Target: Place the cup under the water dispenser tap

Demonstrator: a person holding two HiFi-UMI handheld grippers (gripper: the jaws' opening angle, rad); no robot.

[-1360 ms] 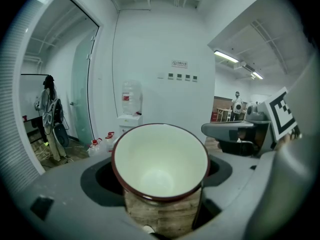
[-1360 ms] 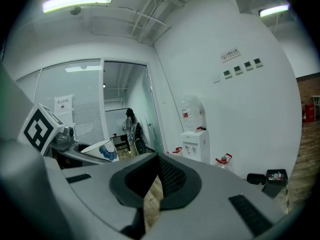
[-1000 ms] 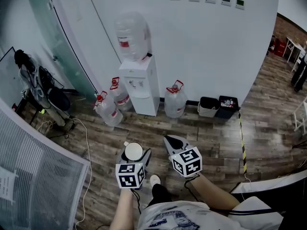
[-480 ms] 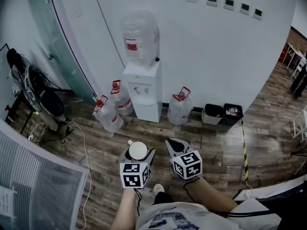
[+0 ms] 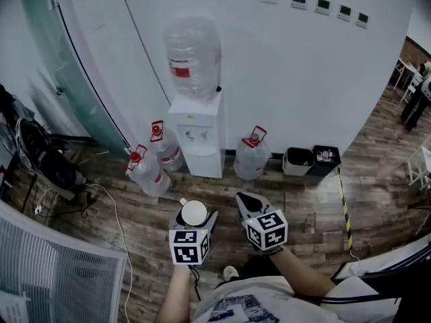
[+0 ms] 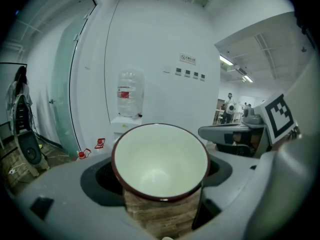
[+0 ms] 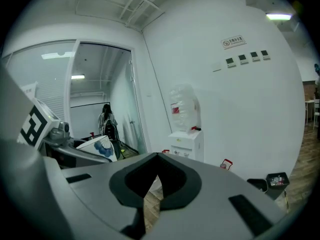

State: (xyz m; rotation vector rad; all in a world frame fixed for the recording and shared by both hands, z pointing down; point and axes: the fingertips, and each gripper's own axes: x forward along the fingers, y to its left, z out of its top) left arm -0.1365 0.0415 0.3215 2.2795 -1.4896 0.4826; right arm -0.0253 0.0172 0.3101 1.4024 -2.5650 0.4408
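Note:
A white cup with a dark red rim (image 5: 194, 212) sits upright between the jaws of my left gripper (image 5: 194, 215), which is shut on it. In the left gripper view the cup (image 6: 160, 164) fills the middle, its inside empty. The white water dispenser (image 5: 199, 136), with a large clear bottle (image 5: 192, 56) on top, stands against the wall a good way ahead; its taps (image 5: 195, 134) face me. My right gripper (image 5: 248, 202) hangs beside the left one, shut and empty. The right gripper view shows the dispenser (image 7: 186, 143) and the held cup (image 7: 97, 146) at left.
Spare water jugs stand on the wooden floor on both sides of the dispenser (image 5: 250, 157) (image 5: 165, 148) (image 5: 145, 170). Two small bins (image 5: 297, 160) (image 5: 324, 157) sit by the wall at right. A glass partition (image 5: 60, 59) and floor cables (image 5: 111, 200) lie left.
The dispenser has drawn closer and looks larger in the head view. Both grippers keep their places in front of me, the cup still held in the left one.

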